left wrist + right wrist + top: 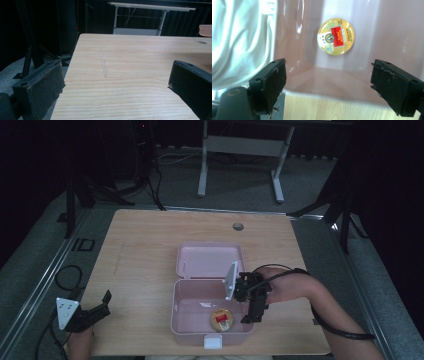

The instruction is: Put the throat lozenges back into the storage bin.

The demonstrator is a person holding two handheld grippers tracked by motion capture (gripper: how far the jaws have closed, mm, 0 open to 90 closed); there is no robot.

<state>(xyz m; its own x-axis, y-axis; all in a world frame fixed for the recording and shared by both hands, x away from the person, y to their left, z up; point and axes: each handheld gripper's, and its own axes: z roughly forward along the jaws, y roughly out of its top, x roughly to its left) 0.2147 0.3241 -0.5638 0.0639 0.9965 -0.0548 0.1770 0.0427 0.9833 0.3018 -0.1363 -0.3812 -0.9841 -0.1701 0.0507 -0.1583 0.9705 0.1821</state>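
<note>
Round gold tin (336,36) with red label, flat on floor of open pink lunch box (181,312) near its front wall; right gripper (253,312) above box's right rim, jaws apart, best lowered straight astride tin; left gripper (95,309) well left of box, jaws apart, idle.

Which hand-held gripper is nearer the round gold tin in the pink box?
Right. The right hand-held gripper is at the box's right wall beside the tin; the left hand-held gripper is at the table's left edge.
</note>
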